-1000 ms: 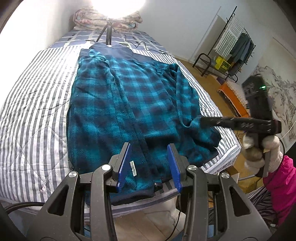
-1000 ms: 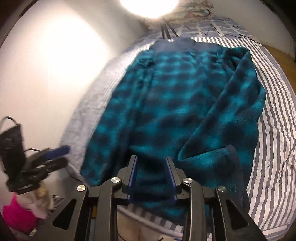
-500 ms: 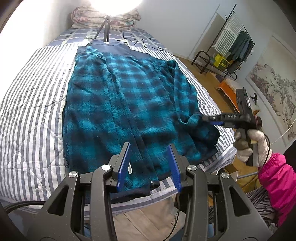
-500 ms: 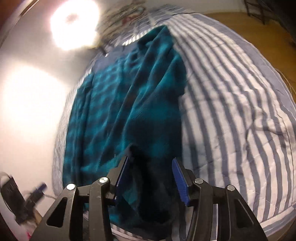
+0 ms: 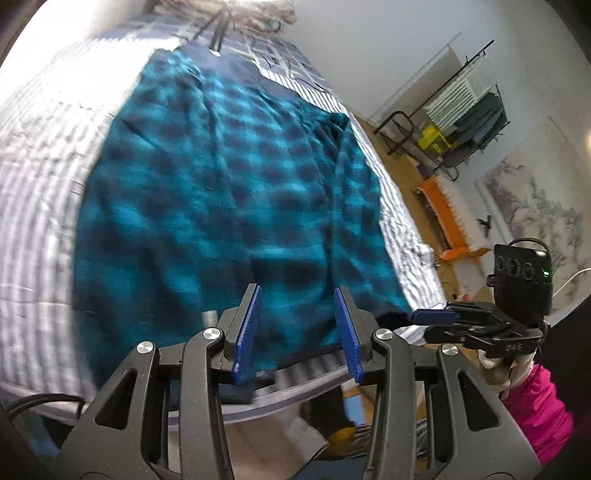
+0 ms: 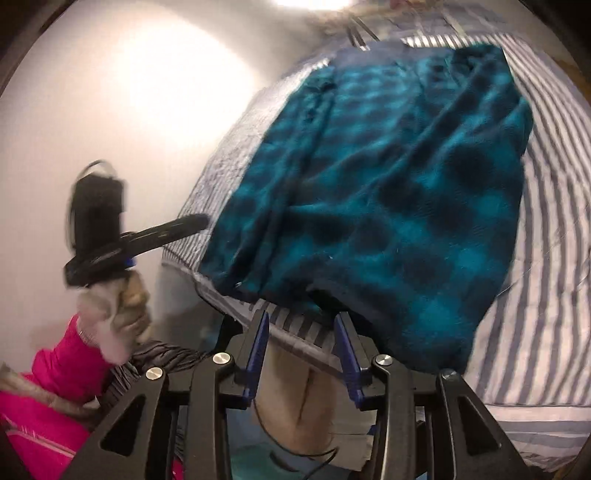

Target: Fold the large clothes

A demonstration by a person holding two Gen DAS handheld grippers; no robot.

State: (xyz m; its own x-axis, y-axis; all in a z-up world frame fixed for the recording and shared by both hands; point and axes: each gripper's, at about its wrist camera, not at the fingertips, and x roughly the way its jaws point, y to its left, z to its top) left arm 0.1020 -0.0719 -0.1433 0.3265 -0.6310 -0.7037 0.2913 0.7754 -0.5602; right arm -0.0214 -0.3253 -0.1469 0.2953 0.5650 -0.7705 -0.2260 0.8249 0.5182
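A large teal and dark blue plaid fleece garment (image 5: 221,192) lies lengthwise on a striped bed, both sleeves folded in over its body; it also shows in the right wrist view (image 6: 388,177). My left gripper (image 5: 297,325) is open and empty, just above the garment's near hem. My right gripper (image 6: 299,345) is open and empty at the bed's near edge, below the hem; it appears at the right in the left wrist view (image 5: 436,316). The left gripper shows at the left in the right wrist view (image 6: 195,221).
The grey and white striped bed (image 5: 40,229) fills most of both views. A tripod (image 5: 218,33) stands at the bed's head. A clothes rack (image 5: 469,107) and an orange item (image 5: 443,214) stand on the wooden floor to the right. A white wall (image 6: 110,110) is left.
The right gripper has let go of the sleeve, which now lies folded on the garment, and swung back to the near hem. The left gripper has moved closer to the hem.
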